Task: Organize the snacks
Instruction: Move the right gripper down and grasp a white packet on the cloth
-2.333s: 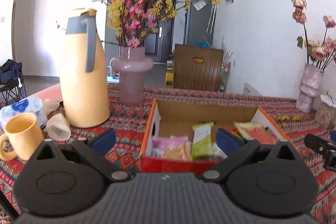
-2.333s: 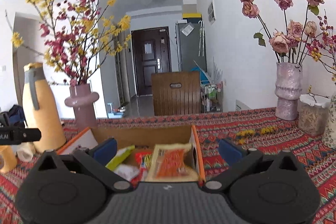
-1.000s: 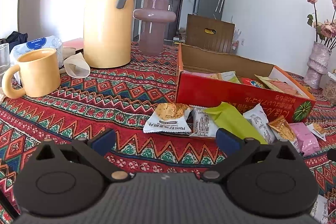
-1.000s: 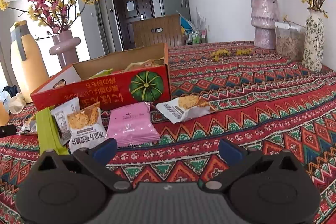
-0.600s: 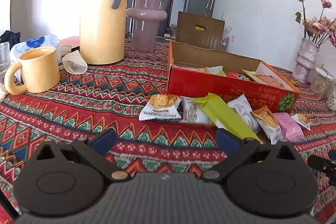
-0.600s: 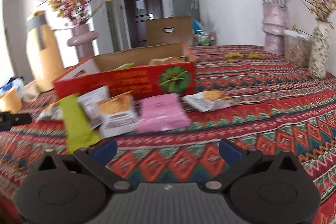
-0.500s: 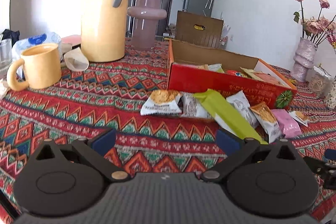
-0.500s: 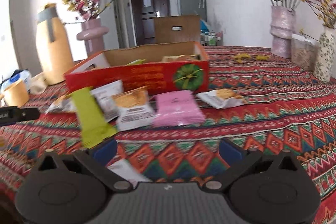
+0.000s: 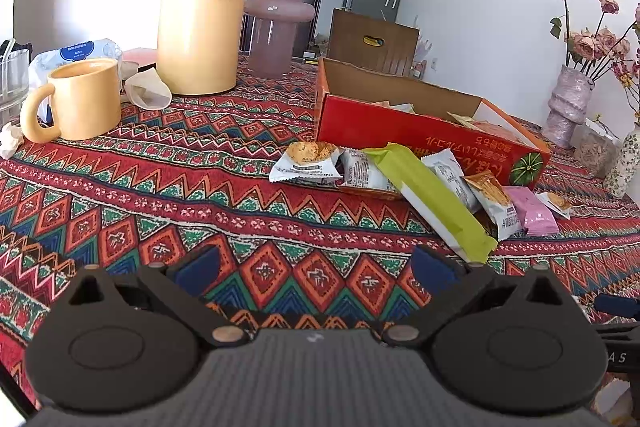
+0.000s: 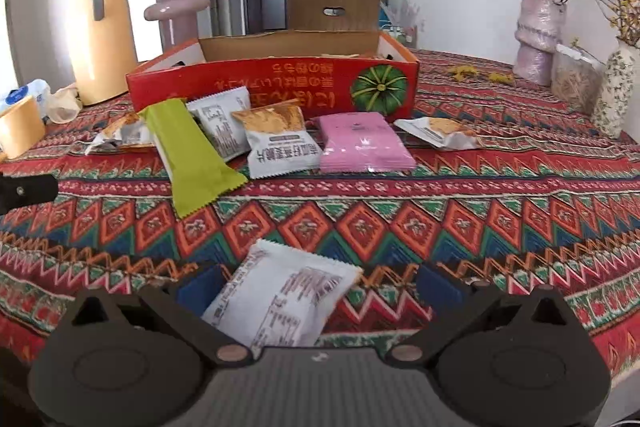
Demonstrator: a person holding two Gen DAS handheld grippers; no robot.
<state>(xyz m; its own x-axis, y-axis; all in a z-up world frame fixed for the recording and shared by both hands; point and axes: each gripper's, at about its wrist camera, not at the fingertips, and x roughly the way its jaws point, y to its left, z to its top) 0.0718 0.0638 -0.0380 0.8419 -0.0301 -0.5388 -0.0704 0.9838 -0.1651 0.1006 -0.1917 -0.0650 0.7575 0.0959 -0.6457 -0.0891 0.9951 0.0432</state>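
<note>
In the left wrist view, the left gripper [image 9: 314, 269] hovers wide and empty, the green packet [image 9: 430, 199] ahead-right. In the right wrist view, the right gripper [image 10: 318, 285], spread wide, straddles a white packet [image 10: 280, 297] on the surface [image 10: 500, 211]; the right gripper is nearer.

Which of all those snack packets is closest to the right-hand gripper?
The white packet lying alone between the right gripper's open fingers; the others sit in a row by the red box.
</note>
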